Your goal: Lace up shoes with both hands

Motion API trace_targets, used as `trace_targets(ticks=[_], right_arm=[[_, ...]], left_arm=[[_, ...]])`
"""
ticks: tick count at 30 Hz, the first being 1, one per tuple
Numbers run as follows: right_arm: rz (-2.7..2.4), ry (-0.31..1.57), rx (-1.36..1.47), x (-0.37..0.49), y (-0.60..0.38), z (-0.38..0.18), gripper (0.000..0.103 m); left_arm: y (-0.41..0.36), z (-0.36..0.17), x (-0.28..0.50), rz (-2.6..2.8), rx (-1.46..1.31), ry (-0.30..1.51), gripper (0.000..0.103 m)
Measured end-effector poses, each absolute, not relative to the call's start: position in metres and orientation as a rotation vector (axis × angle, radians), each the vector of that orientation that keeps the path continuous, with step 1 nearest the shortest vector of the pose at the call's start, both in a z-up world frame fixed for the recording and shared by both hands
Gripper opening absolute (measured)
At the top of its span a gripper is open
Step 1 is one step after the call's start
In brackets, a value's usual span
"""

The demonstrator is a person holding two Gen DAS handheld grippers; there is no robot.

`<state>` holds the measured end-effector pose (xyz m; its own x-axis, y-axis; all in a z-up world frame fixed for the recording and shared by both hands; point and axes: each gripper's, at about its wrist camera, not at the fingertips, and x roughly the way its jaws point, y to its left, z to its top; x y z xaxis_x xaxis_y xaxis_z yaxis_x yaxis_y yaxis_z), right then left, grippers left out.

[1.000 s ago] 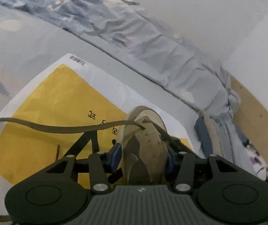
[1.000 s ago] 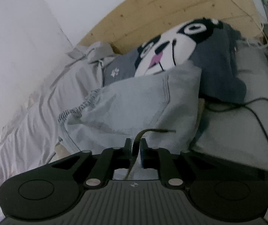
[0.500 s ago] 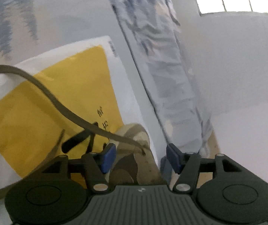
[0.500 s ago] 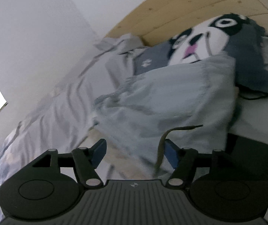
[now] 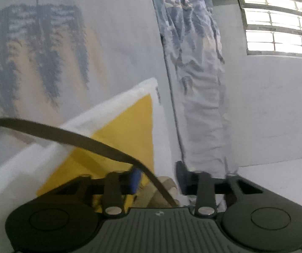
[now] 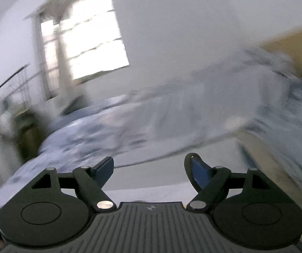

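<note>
Left gripper (image 5: 158, 179) jaws just closing, apart around tan shoe (image 5: 163, 191), not pressing it; brown lace (image 5: 83, 140) crossing yellow-white bag (image 5: 127, 135); right gripper (image 6: 151, 168) just opening, released, empty, bed (image 6: 151, 177) below

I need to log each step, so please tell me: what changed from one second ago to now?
The right gripper let go of the lace end; its fingers have just been opening, now empty, and its view swung toward the window. The left gripper has just been closing around the shoe. The lace stays threaded in the shoe.
</note>
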<state>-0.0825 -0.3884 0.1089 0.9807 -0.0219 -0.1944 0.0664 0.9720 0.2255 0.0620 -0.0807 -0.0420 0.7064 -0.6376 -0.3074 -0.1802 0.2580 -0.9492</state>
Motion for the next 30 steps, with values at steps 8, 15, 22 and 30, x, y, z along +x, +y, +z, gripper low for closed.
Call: trace_targets(ticks=[8, 15, 22, 30], right_arm=[[0.142, 0.168, -0.254, -0.082, -0.288, 0.097, 0.085], [0.255, 0.241, -0.567, -0.088, -0.221, 0.068, 0.069], [0.121, 0.300, -0.506, -0.070, -0.232, 0.061, 0.069], [0.181, 0.400, -0.548, -0.052, -0.233, 0.056, 0.043]], left_arm=[[-0.081, 0.001, 0.061, -0.440, -1.037, 0.660, 0.010], [-0.096, 0.041, 0.050, -0.578, -0.789, 0.522, 0.009], [-0.092, 0.040, 0.042, -0.602, -0.798, 0.527, 0.009], [-0.086, 0.038, 0.042, -0.569, -0.809, 0.523, 0.009]])
